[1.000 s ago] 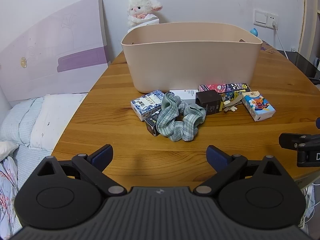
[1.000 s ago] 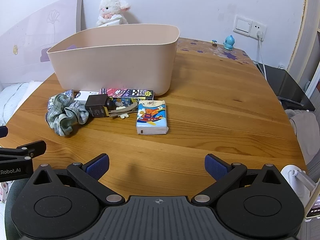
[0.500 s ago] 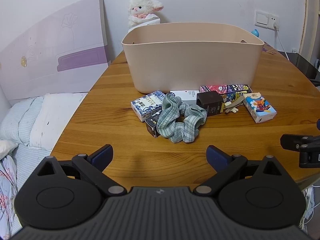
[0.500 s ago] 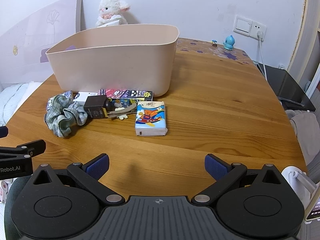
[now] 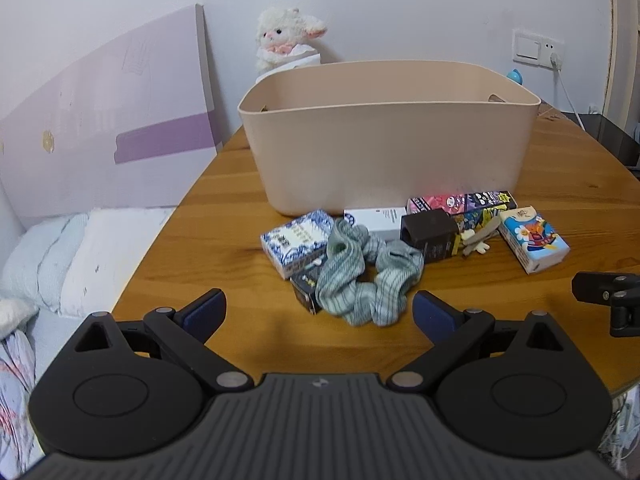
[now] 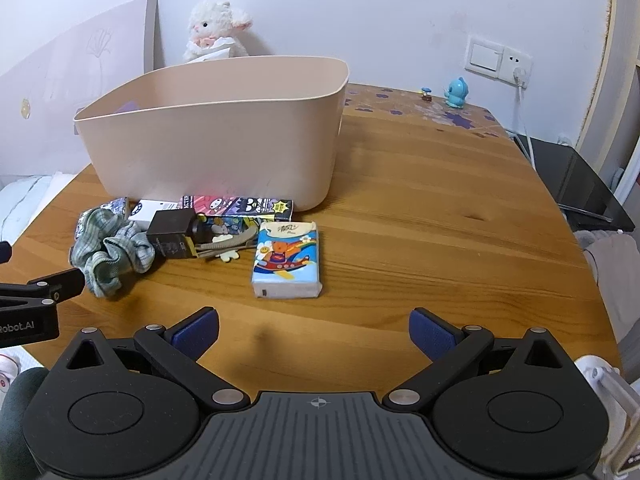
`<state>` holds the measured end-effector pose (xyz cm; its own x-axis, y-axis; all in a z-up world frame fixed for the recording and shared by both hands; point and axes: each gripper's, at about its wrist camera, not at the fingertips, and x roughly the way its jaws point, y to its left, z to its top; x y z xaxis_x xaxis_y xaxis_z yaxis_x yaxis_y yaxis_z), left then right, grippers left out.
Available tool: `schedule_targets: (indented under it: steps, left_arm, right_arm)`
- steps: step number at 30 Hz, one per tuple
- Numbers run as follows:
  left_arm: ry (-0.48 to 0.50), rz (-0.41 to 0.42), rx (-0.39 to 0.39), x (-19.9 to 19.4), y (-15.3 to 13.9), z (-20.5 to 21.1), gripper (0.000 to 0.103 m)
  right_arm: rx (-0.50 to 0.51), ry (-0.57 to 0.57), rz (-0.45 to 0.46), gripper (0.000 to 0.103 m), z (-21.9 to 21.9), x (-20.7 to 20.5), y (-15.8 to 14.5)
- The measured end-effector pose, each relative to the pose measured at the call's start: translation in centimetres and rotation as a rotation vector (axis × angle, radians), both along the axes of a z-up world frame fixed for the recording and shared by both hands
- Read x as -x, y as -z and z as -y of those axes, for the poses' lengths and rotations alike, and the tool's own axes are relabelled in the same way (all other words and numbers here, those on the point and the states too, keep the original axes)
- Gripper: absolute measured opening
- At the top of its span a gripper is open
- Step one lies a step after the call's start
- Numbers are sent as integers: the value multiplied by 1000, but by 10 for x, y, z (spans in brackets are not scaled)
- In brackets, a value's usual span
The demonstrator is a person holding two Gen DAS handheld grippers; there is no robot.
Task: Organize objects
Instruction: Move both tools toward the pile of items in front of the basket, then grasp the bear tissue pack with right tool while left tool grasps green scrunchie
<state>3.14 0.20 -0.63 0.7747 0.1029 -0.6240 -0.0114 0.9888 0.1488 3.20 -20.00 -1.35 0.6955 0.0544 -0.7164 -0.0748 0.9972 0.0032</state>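
Note:
A beige plastic bin (image 5: 384,140) (image 6: 216,140) stands on the wooden table. In front of it lies a pile: a green checked cloth (image 5: 368,276) (image 6: 112,256), a blue-and-white patterned box (image 5: 298,242), a white box (image 5: 376,218), a dark brown box (image 5: 430,234) (image 6: 172,232), a long pink-and-purple cartoon box (image 5: 462,202) (image 6: 236,206) and a cartoon tissue pack (image 5: 534,238) (image 6: 286,258). My left gripper (image 5: 318,314) is open and empty, just short of the cloth. My right gripper (image 6: 314,330) is open and empty, just short of the tissue pack.
A plush lamb (image 5: 286,40) (image 6: 216,30) sits behind the bin against the wall. A purple-and-white board (image 5: 100,132) leans at the left, with bedding (image 5: 60,256) below the table edge. A small blue figurine (image 6: 456,92) stands at the far right by a wall socket (image 6: 498,60).
Both grippers have edged forward toward the pile, which looks slightly nearer. Both stay open. Nothing on the table has moved.

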Motion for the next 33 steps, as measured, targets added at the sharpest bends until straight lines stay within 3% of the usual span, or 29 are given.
schedule_targets:
  steps: [8, 16, 23, 28, 30, 33]
  left_arm:
    - [40, 24, -42, -18, 10, 7, 100]
    - [102, 25, -76, -37, 26, 12, 97]
    - [140, -2, -49, -48, 32, 15, 75]
    - [152, 5, -48, -46, 31, 17, 56]
    - [155, 13, -49, -44, 31, 18, 43]
    - [158, 12, -36, -43, 28, 16, 32]
  right_arm:
    - [10, -34, -1, 97, -6, -25, 12]
    - [40, -47, -21, 84, -12, -50, 27]
    - [36, -57, -31, 70, -14, -56, 32]
    - [42, -63, -20, 46, -17, -56, 29]
    - [52, -67, -14, 45, -18, -54, 29]
    - [48, -68, -12, 44, -17, -50, 28]
